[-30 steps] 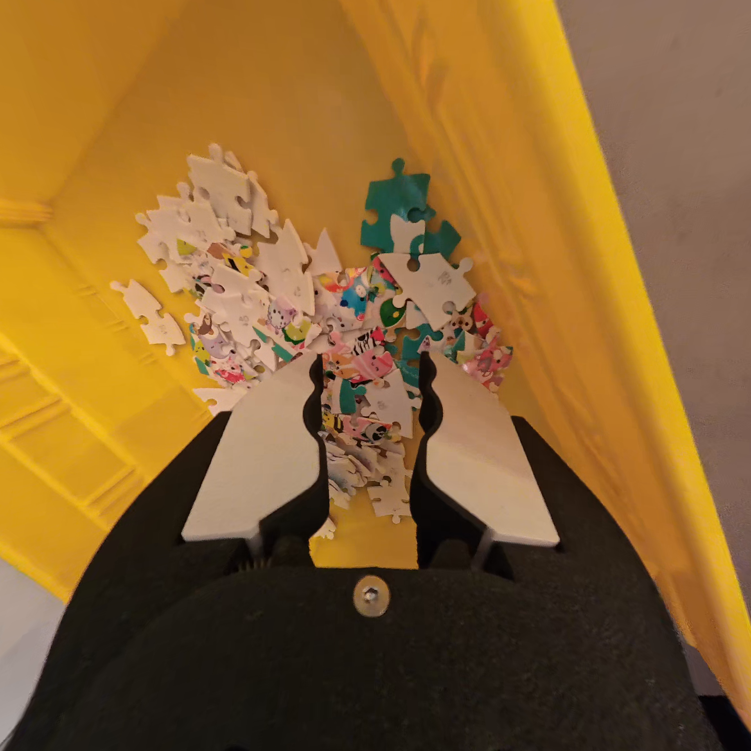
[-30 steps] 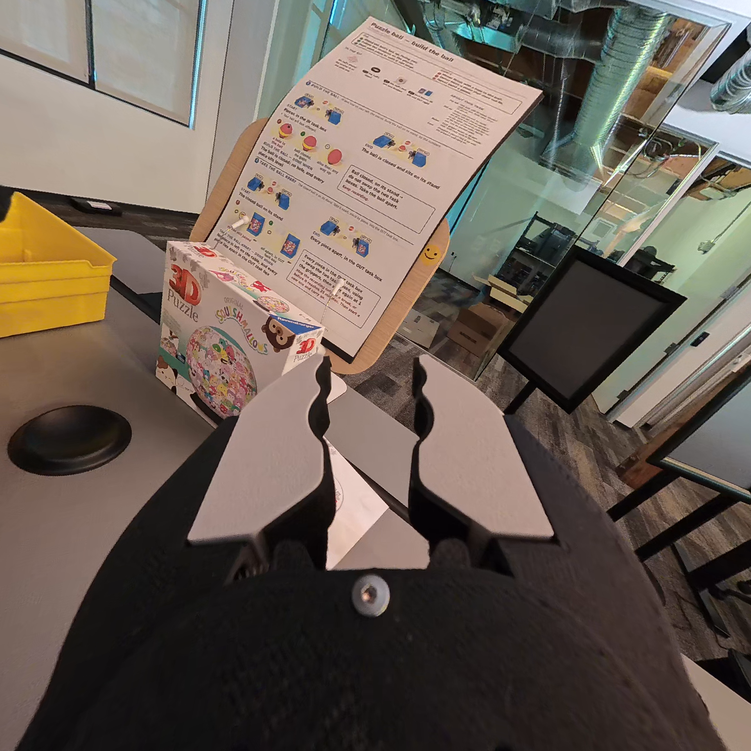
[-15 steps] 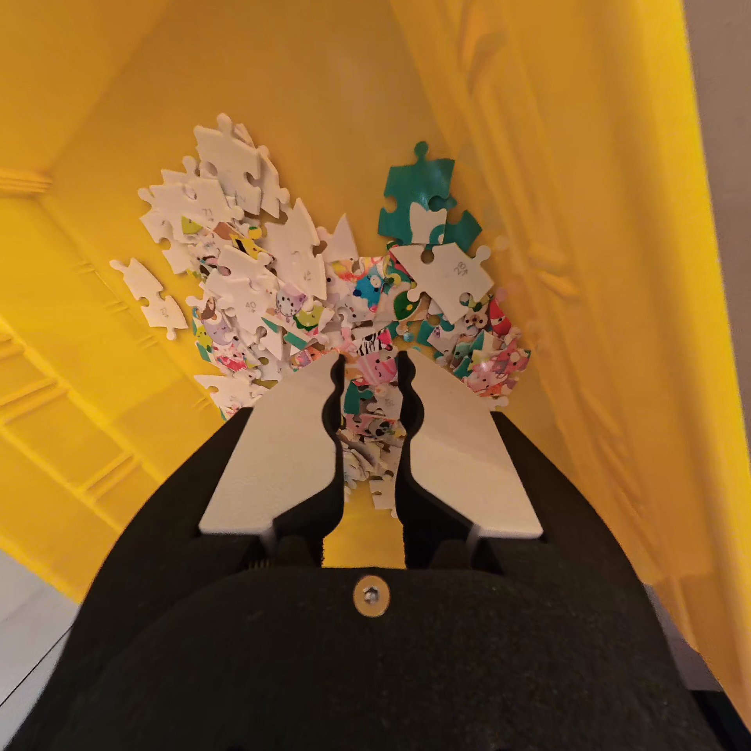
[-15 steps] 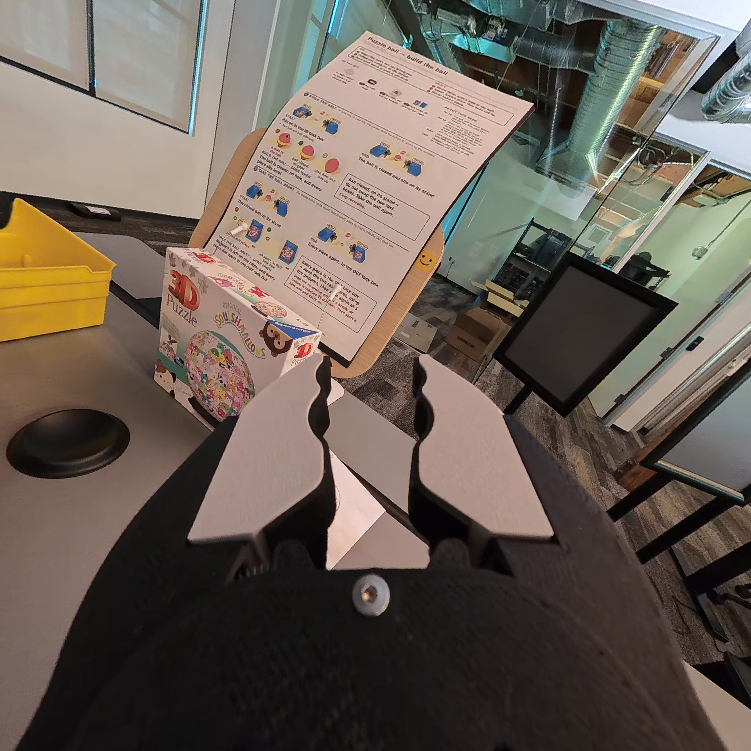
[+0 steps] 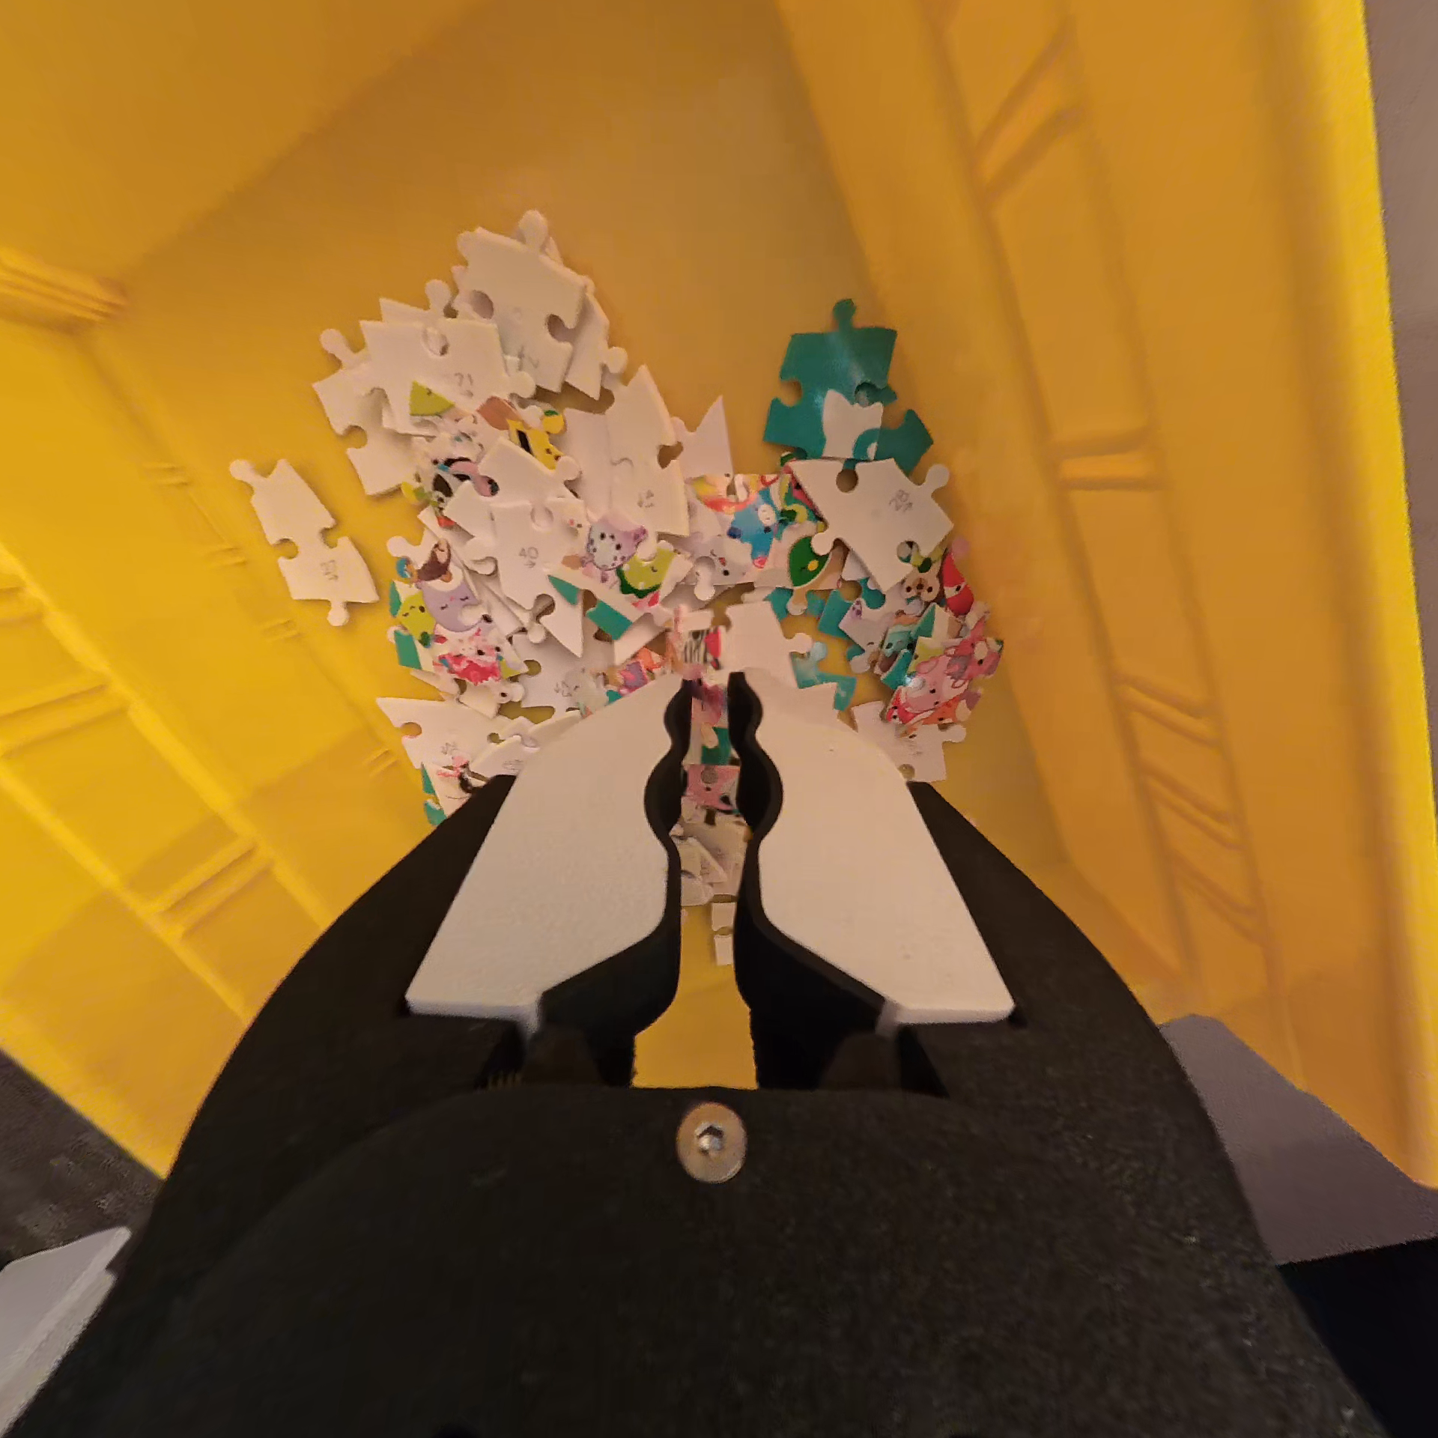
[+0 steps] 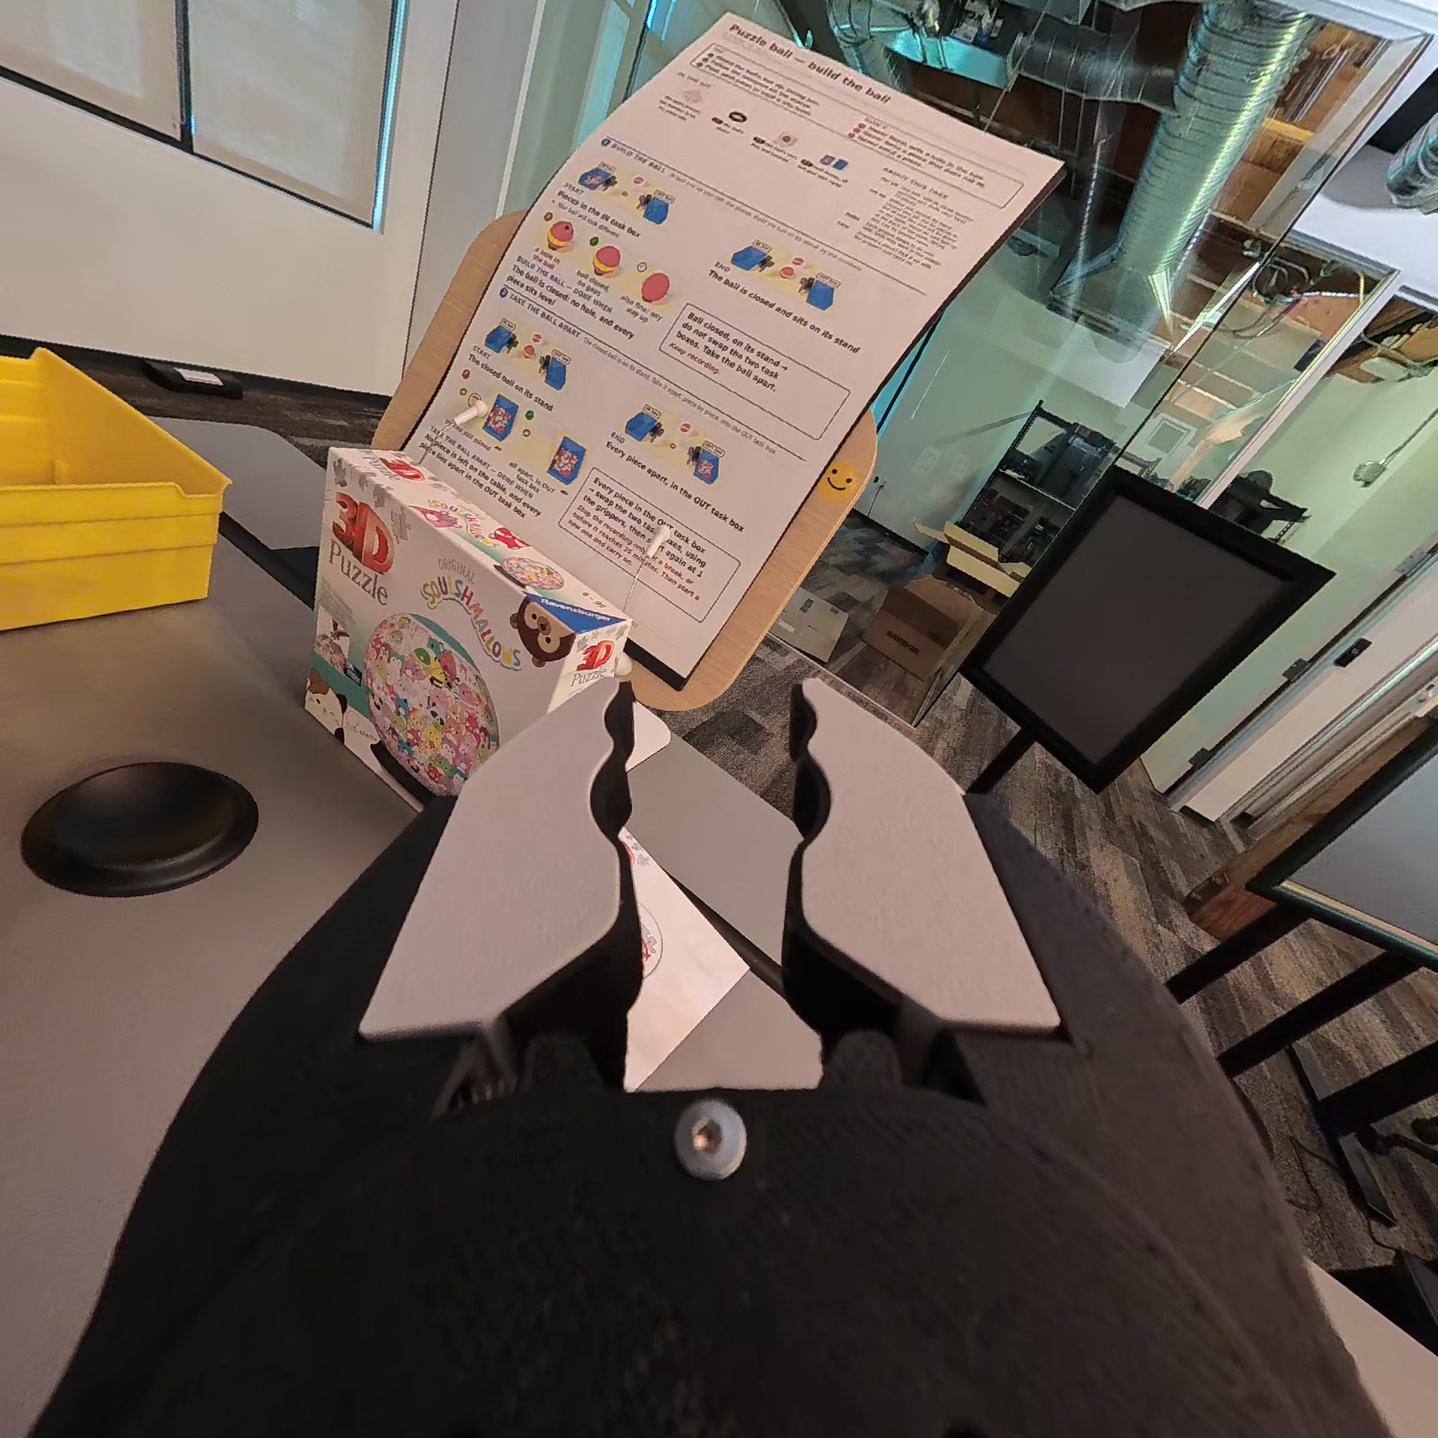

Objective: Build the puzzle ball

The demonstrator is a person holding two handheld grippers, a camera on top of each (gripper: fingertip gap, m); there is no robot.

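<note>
A pile of puzzle pieces (image 5: 591, 537), some white side up and some showing colourful print, lies in a yellow bin (image 5: 1089, 389). A teal piece (image 5: 832, 381) lies at the pile's far right. My left gripper (image 5: 710, 678) is inside the bin, over the near part of the pile. Its jaws are almost together, pinching a small puzzle piece (image 5: 747, 640) at the tips. My right gripper (image 6: 708, 696) is open and empty, held above the grey table (image 6: 156, 1011). A black ring stand (image 6: 140, 825) sits on the table to its left.
A printed puzzle box (image 6: 451, 646) stands on the table ahead of the right gripper, with an instruction board (image 6: 700, 350) on a wooden easel behind it. A yellow bin (image 6: 93, 506) sits at the far left. A white sheet (image 6: 685, 957) lies under the right gripper. The table edge runs on the right. The left gripper's tips are roughly 55 cm from the right gripper's.
My left jaws have closed from wide open to nearly shut on a piece, and the gripper has drawn back from the pile. The right gripper has barely shifted.
</note>
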